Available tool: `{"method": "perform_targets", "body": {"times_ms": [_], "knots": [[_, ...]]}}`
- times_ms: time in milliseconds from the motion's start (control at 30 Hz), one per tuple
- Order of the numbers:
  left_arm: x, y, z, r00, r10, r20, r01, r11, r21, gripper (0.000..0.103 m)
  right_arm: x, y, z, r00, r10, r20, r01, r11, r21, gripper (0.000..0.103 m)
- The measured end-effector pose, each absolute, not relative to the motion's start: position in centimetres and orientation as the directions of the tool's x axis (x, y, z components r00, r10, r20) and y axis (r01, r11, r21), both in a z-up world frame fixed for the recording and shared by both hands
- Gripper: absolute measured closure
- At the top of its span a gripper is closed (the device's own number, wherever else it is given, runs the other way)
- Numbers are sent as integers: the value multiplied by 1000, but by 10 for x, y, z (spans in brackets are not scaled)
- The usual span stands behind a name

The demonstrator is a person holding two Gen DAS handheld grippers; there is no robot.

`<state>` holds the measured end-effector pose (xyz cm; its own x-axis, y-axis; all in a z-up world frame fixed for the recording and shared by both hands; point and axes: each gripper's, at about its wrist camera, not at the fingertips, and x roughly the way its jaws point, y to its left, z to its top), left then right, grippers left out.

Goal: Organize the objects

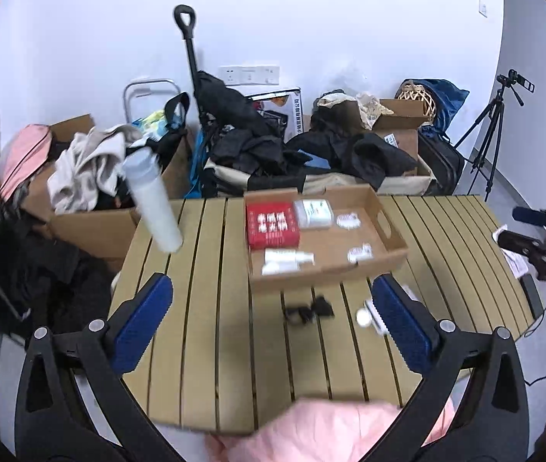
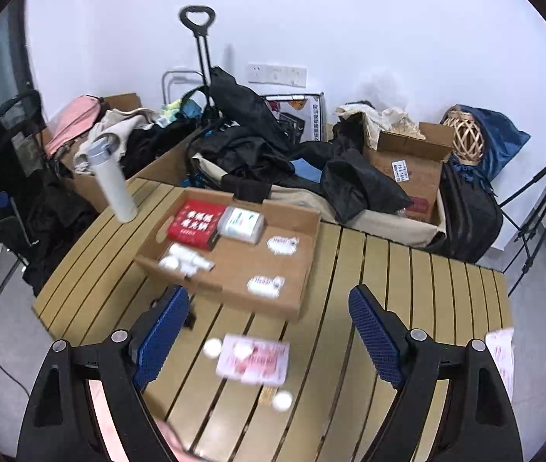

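An open cardboard tray (image 1: pixel 386 231) (image 2: pixel 234 294) sits on the slatted tan table (image 1: pixel 203 327) (image 2: pixel 407 281). Inside lie a red box (image 1: pixel 272 225) (image 2: pixel 196 223), a white box (image 1: pixel 313 213) (image 2: pixel 242 224), white bottles (image 1: pixel 284 261) (image 2: pixel 186 261) and two small white packets (image 2: pixel 282 244). In front of the tray lie a small black object (image 1: pixel 307 310), a pink-white packet (image 2: pixel 253 358) and white round caps (image 2: pixel 212 347). A tall white tumbler (image 1: pixel 153 204) (image 2: pixel 113 181) stands at the table's far left corner. My left gripper (image 1: pixel 272 285) and right gripper (image 2: pixel 269 296) hover above the table, both open and empty.
Behind the table stand cardboard boxes heaped with clothes (image 1: pixel 92 165), a black trolley handle (image 1: pixel 186 23), a wicker ball (image 2: pixel 467 140) and a black suitcase (image 2: pixel 469 215). A tripod (image 1: pixel 492 131) is at the right. Pink cloth (image 1: pixel 330 431) lies at the table's near edge.
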<state>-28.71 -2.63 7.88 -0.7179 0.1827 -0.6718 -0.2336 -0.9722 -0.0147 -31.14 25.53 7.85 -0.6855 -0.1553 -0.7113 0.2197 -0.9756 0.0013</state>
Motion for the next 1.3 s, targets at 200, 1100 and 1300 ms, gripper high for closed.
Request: {"method": "perform_targets", "body": {"times_ms": [200,1100,1300], "knots": [[-180,-24,23,-747,108,-656,-155,-988,14,0,-192,255,33,-730,-185,-658,205,-978,49,15],[-239,72,-87,-593,431,-680,-570,-821,-23,18,-181,280,-93,-690,-199,-696,182,-978,99,34],[-324,107,-133,-480,453,-751,-631,-773,-63,38,-236,292,-111,-669,-235,-706,199,-971,134,41]]}}
